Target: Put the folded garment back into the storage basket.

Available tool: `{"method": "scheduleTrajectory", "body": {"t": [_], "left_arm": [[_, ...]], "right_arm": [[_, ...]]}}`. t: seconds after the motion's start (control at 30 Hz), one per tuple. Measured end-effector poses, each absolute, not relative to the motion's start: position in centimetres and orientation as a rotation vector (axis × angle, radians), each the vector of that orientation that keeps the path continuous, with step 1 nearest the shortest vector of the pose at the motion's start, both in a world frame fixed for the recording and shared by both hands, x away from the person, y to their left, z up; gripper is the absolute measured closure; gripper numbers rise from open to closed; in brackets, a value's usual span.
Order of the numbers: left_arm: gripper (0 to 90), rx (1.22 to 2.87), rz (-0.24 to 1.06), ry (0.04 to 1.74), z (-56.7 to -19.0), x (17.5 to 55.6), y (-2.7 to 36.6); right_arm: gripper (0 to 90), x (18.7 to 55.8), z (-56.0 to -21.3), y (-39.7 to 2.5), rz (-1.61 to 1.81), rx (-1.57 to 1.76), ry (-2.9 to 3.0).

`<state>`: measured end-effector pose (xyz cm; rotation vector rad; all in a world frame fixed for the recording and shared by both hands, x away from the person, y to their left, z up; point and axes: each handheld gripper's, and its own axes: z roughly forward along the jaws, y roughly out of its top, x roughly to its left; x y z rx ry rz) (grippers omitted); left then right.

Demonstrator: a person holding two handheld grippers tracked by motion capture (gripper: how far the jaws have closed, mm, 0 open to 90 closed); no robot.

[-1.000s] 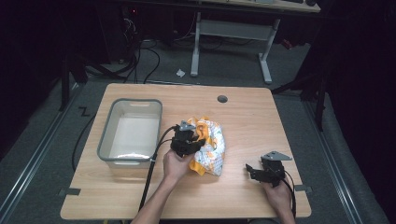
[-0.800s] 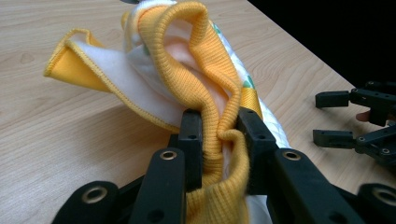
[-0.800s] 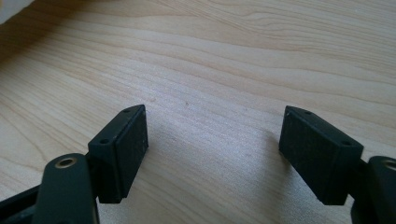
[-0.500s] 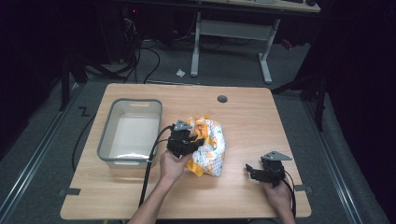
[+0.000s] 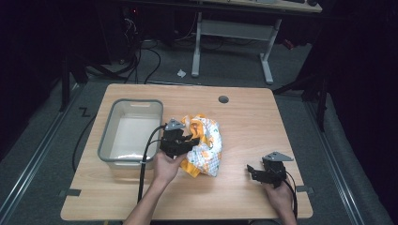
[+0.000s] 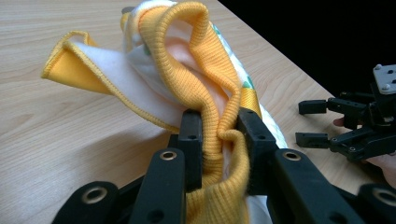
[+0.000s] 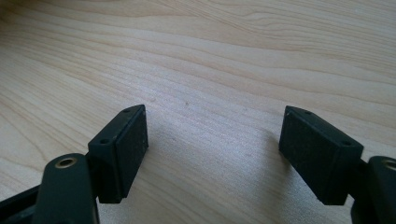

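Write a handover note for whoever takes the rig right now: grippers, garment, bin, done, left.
Left gripper: shut on the yellow ribbed edge of the garment, which lies bunched mid-table.
Right gripper: open, holding nothing, low over bare table at the near right.
Grey bin: left of the garment, nothing in it.
Done: edge grasped.
Left: probably move the garment into the bin.

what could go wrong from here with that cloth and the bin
The left gripper pinches only the ribbed orange hem of the cloth, so the fold may slip out when lifted. The rest of the cloth lies bunched on the table and could drag or catch on the rim of the bin beside it. The right gripper sits open and apart from the cloth, so nothing supports the loose end.
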<state>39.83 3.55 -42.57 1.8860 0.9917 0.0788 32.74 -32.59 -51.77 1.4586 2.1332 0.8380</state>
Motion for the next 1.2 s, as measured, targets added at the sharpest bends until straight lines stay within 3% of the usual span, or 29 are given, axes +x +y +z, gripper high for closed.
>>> {"method": "scheduleTrajectory", "body": {"t": [1.2], "left_arm": [[73.6, 1.801, 0.133, 1.017, -39.3, 39.6, 8.6]], "right_arm": [[24.1, 32.7, -51.8, -32.6, 0.839, 1.459, 2.133]]}}
